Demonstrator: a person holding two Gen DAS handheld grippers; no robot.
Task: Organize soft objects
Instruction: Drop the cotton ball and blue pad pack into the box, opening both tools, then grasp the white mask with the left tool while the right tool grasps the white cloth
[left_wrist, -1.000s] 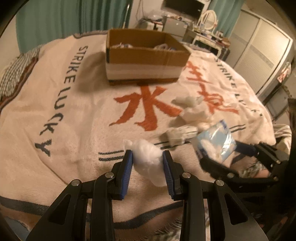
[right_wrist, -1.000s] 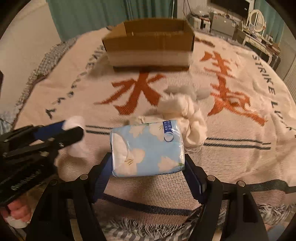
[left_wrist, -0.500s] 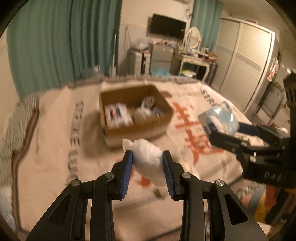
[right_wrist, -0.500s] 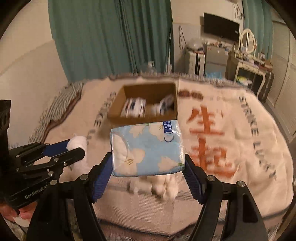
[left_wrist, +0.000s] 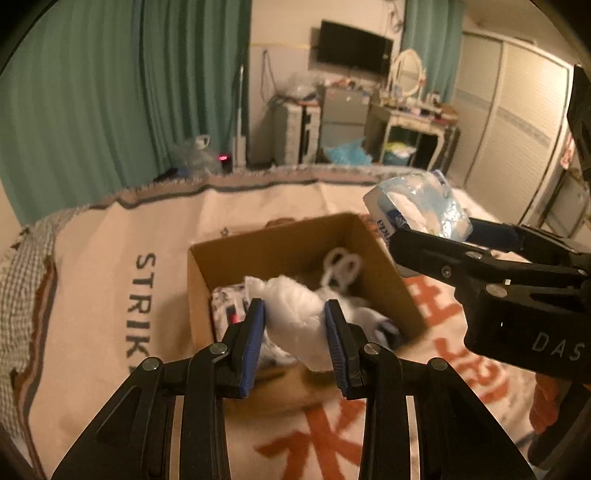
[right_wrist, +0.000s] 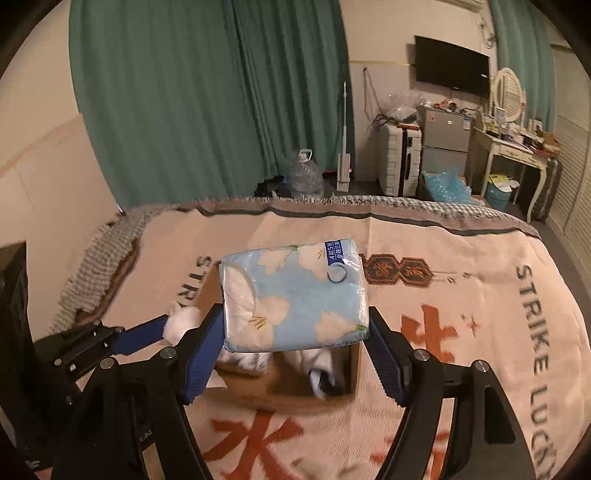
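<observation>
My left gripper (left_wrist: 295, 332) is shut on a white cotton wad (left_wrist: 295, 314) and holds it above the near edge of an open cardboard box (left_wrist: 280, 240) on the bed. My right gripper (right_wrist: 295, 339) is shut on a blue flowered tissue pack (right_wrist: 291, 295), held above the same box (right_wrist: 291, 395). The tissue pack also shows in the left wrist view (left_wrist: 417, 206), over the box's right corner. The left gripper with the wad (right_wrist: 183, 323) shows at the left in the right wrist view. The box holds several white soft items (left_wrist: 341, 266).
A beige blanket (right_wrist: 461, 266) with orange characters and "STRIKE LUCKY" lettering covers the bed. Beyond its far edge are teal curtains (right_wrist: 207, 96), a water jug (right_wrist: 304, 177), a small fridge (right_wrist: 443, 144) and a dressing table (right_wrist: 513, 147).
Both grippers have risen from the blanket and moved forward with their loads to above the box. The loose white items on the blanket have dropped out of view.
</observation>
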